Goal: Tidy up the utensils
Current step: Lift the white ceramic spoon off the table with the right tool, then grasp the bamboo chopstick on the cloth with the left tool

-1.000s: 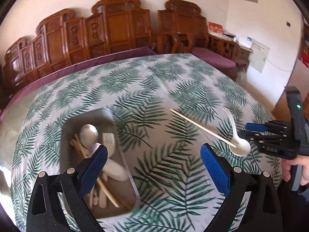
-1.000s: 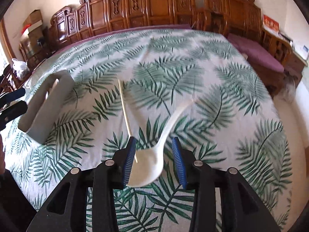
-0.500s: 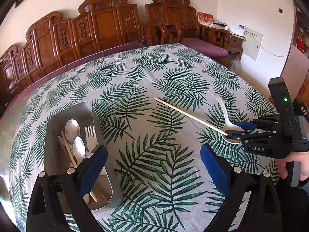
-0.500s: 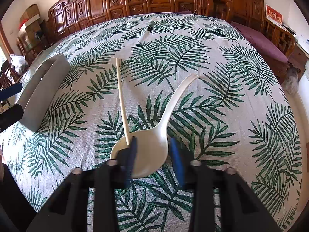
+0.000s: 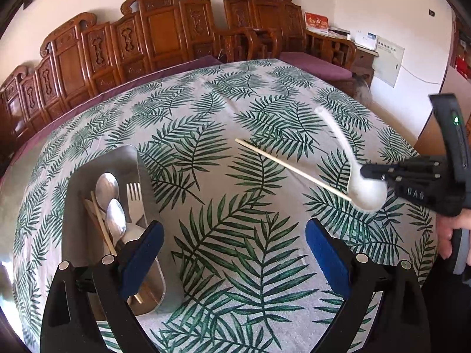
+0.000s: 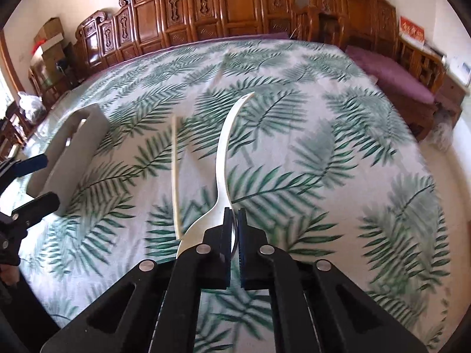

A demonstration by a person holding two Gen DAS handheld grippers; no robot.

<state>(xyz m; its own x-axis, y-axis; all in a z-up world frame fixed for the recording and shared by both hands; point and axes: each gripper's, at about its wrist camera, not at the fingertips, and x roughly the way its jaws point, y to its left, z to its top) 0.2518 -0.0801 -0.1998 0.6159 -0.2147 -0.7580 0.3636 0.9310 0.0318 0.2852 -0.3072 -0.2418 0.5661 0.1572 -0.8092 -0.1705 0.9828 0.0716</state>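
My right gripper (image 6: 234,220) is shut on the bowl of a white plastic spoon (image 6: 223,153) and holds it lifted above the leaf-print tablecloth, handle pointing away; the spoon also shows in the left wrist view (image 5: 366,189). A single wooden chopstick (image 5: 291,169) lies on the cloth beside it, also seen in the right wrist view (image 6: 175,176). A metal tray (image 5: 88,176) at the left holds metal spoons (image 5: 107,185), a fork (image 5: 134,194) and chopsticks. My left gripper (image 5: 232,247) is open and empty, just right of the tray.
The tray's side wall shows at the left in the right wrist view (image 6: 82,135). Carved wooden chairs (image 5: 153,35) line the far side of the table. The table's right edge drops off near a purple-cushioned bench (image 6: 394,73).
My right gripper has shut on the white spoon's bowl and raised it off the cloth. The left gripper has shifted slightly and stays open. The chopstick has not moved.
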